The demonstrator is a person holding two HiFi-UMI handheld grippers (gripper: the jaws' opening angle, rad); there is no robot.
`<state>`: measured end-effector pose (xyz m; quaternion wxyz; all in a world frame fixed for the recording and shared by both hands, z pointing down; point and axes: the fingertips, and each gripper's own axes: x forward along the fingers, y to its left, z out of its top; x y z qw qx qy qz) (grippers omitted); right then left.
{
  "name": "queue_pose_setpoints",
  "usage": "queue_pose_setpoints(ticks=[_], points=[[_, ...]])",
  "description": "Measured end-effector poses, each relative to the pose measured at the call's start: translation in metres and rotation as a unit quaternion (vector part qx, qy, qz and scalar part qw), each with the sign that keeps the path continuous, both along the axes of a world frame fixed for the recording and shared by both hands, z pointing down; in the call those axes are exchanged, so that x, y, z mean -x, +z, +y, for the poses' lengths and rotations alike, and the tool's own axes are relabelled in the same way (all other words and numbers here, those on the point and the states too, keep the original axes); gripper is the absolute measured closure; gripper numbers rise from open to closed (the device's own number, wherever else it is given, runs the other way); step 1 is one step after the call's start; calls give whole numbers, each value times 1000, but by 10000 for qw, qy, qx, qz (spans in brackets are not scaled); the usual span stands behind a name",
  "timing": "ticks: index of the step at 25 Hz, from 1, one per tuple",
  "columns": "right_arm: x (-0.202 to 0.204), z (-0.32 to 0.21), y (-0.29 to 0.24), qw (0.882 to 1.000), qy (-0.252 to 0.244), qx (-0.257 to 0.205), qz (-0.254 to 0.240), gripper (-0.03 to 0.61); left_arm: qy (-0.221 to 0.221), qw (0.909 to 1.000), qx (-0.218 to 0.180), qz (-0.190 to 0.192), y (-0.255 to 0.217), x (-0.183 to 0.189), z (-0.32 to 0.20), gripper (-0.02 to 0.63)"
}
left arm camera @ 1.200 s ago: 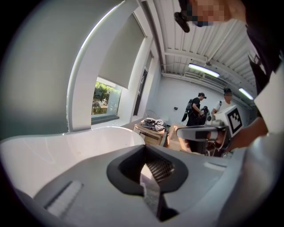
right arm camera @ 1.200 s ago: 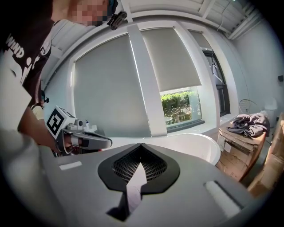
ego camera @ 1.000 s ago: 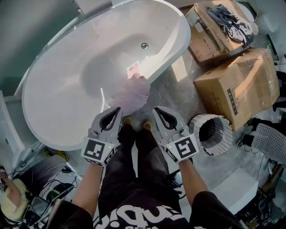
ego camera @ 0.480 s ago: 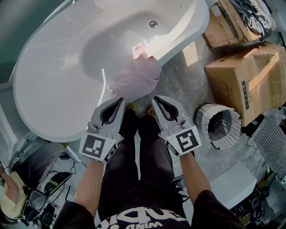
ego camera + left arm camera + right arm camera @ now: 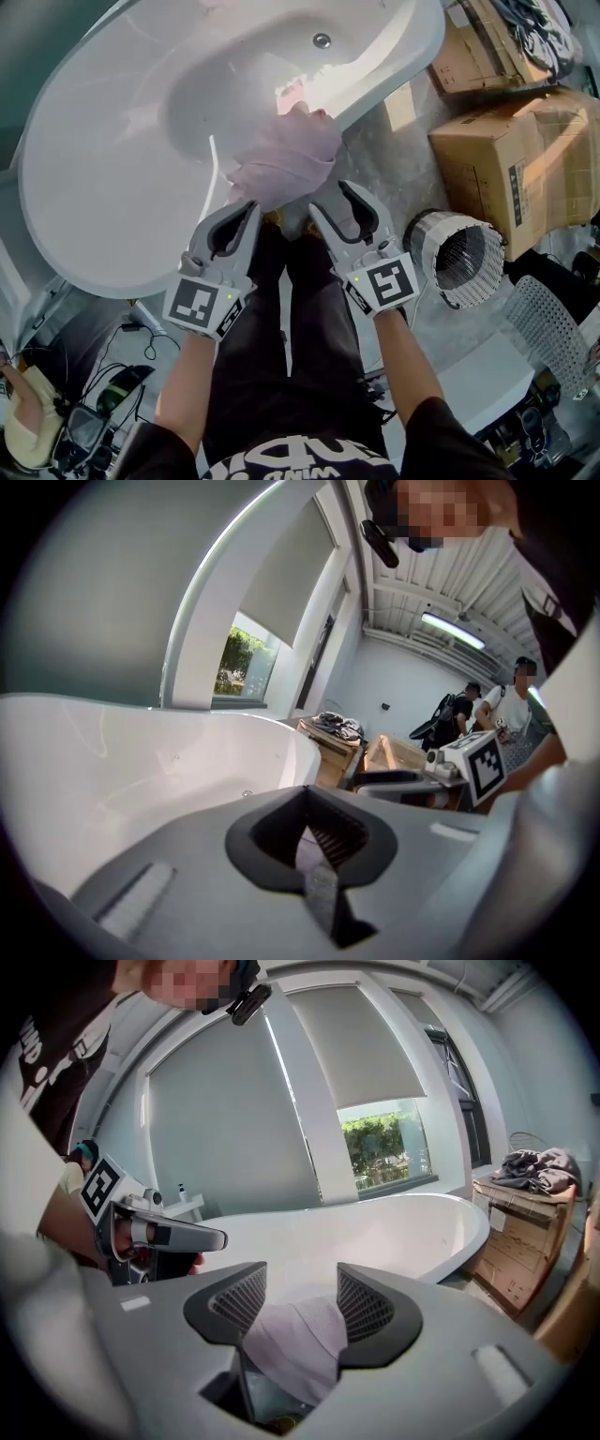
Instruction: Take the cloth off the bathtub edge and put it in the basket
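A pale pink cloth [image 5: 286, 155] hangs over the near edge of the white bathtub [image 5: 112, 187]. The left gripper [image 5: 250, 210] is shut, its tip just below the cloth's lower left corner; in the left gripper view the left gripper [image 5: 307, 799] shows only a sliver of cloth behind its closed jaws. The right gripper [image 5: 331, 197] has just been opening its jaws and stands open at the cloth's lower right edge. In the right gripper view the cloth [image 5: 295, 1340] shows through the gap of the right gripper [image 5: 300, 1299], untouched by either pad. The round mesh basket [image 5: 459, 255] lies on the floor to the right.
Cardboard boxes [image 5: 511, 155] stand right of the tub, one [image 5: 487, 42] with clothes on top. A white perforated panel [image 5: 553, 328] lies beside the basket. The person's legs [image 5: 291, 309] stand close against the tub. Cables and gear [image 5: 84, 412] lie at lower left.
Both grippers have come closer to the cloth on the tub edge. The right gripper's jaws, shut before, now stand apart. The left gripper stays shut.
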<state>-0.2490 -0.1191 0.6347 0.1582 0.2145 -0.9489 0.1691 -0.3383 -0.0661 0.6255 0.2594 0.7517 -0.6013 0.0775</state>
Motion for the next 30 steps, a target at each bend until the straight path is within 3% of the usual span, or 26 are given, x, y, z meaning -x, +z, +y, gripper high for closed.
queue_pose_setpoints(ticks=[2, 4, 13, 30], points=[[6, 4, 4, 9999, -94, 74, 24, 294, 66, 10000, 8, 20, 2, 0, 0, 617], [11, 6, 8, 9998, -111, 168, 23, 240, 123, 9999, 29, 25, 4, 2, -2, 617], [20, 10, 48, 9977, -125, 612, 262, 239, 182, 9997, 149, 79, 14, 11, -2, 617], [19, -23, 132, 9903, 10, 628, 1237, 216, 196, 9992, 317, 158, 30, 14, -4, 617]])
